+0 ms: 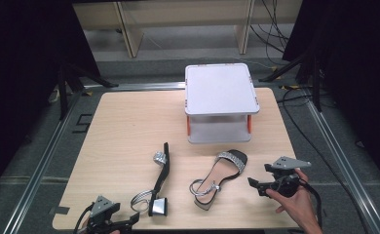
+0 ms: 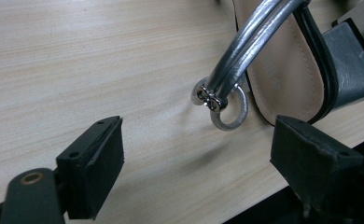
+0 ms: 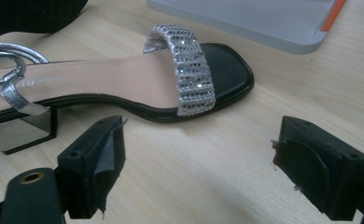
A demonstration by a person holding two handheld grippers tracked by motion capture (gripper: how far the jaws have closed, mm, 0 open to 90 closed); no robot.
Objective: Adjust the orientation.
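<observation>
Ankle-strap ring (image 2: 230, 112) (left gripper view) near sandal (image 2: 287, 70)

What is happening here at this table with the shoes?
A person holds a gripper in each hand at a wooden table. Two heeled sandals lie in front of a small grey two-level shelf. The left sandal lies on its side; the right sandal rests on its sole. The left gripper is open near the left sandal's silver ankle strap. The right gripper is open beside the right sandal. Neither holds anything.
</observation>
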